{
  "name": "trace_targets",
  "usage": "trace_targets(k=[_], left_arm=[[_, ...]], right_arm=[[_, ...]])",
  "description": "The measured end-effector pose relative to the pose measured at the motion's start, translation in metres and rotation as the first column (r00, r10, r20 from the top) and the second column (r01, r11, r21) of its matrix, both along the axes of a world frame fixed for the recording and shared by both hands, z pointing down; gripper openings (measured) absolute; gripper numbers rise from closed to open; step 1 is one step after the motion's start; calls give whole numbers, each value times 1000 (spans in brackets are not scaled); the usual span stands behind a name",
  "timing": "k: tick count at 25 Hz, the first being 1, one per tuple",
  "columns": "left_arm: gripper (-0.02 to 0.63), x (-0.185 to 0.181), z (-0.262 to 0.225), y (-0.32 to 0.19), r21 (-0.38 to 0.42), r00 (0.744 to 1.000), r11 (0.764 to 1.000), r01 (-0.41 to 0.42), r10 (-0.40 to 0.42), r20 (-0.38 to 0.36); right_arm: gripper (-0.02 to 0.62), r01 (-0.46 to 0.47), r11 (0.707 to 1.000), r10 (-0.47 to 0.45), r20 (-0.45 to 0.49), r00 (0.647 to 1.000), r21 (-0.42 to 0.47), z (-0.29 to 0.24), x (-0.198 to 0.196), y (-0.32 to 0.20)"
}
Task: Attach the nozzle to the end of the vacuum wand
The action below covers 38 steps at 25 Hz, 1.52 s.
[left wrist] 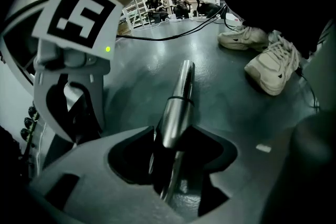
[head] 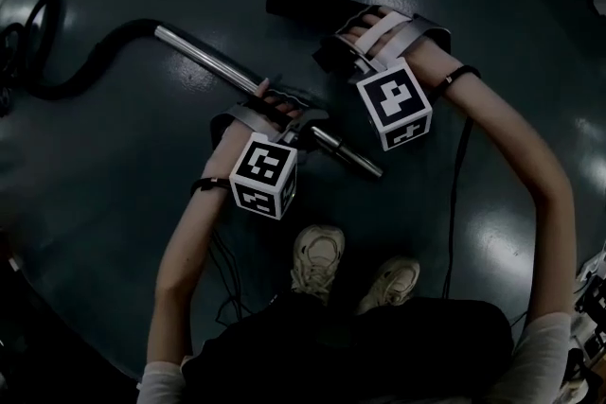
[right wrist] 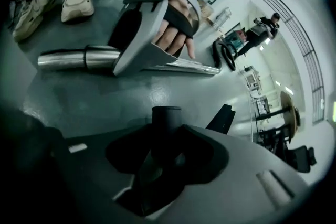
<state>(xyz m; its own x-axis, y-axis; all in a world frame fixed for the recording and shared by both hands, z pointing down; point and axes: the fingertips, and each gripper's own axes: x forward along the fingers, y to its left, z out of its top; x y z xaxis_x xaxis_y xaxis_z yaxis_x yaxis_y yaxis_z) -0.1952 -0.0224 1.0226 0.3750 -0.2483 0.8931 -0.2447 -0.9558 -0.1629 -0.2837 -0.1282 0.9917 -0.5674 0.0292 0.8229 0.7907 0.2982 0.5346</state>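
left gripper (left wrist: 170, 144): your jaws are clamped on the wand (left wrist: 177, 97), partway along the chrome tube. Its free end sticks out past them toward your shoes (left wrist: 273, 63).
right gripper (right wrist: 167, 139): your jaws are closed on the nozzle (right wrist: 167, 115). Its round dark collar stands up between them.
wand: it runs aslant from far left to near right, low over the floor (head: 114, 203). You cannot tell whether it rests on it. The bare open end is near right, just short of your feet.
nozzle: black, it sits on the far right side of the wand, with its body reaching away to the far left. It is apart from the wand's free end and not yet on it.
hose (head: 85, 71): black, it joins the wand's far-left end and curves off left.
floor: dark and glossy.
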Motion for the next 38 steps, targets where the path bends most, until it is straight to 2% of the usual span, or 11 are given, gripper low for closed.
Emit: trace_targets(k=[4, 7, 10, 14, 18, 20, 23, 25, 28, 33, 38], left_arm=[[217, -5, -7, -12, 13, 1000, 1000, 4, -4, -3], [207, -3, -22, -37, 72, 1000, 997, -15, 17, -18], [201, 8, -32, -61, 115, 999, 993, -41, 45, -30], [192, 16, -39, -73, 125, 1000, 992, -11, 15, -27], [186, 20, -41, -77, 97, 998, 995, -3, 9, -58], [191, 22, -37, -80, 75, 998, 997, 4, 0, -63], [214, 27, -23, -82, 56, 997, 998, -30, 34, -72], [235, 29, -22, -83, 51, 993, 998, -49, 54, -102], [215, 32, -22, -83, 65, 989, 996, -56, 65, -132], [202, 38, -33, -80, 85, 993, 989, -119, 120, -5], [198, 51, -87, -81, 187, 996, 979, -76, 85, -40]], right_arm=[[184, -188, 981, 189, 20, 982, -54, -25, 47, -29], [184, -362, 930, 363, -2, 932, -63, -42, 108, -50], [184, -560, 825, 559, -37, 828, -76, -51, 185, -63], [183, -753, 649, 749, -78, 658, -113, -54, 277, -48], [184, -881, 465, 874, -114, 472, -85, -59, 353, -19], [184, -908, 406, 899, -135, 417, -100, -51, 370, -15], [184, -918, 377, 907, -154, 393, -123, -36, 371, -14], [183, -916, 377, 905, -156, 396, -134, -30, 365, -17], [183, -910, 381, 902, -153, 405, -160, -26, 354, -18], [181, -903, 365, 912, -108, 396, -226, -42, 334, -21], [180, -880, 321, 918, -116, 380, -349, -55, 313, -6]])
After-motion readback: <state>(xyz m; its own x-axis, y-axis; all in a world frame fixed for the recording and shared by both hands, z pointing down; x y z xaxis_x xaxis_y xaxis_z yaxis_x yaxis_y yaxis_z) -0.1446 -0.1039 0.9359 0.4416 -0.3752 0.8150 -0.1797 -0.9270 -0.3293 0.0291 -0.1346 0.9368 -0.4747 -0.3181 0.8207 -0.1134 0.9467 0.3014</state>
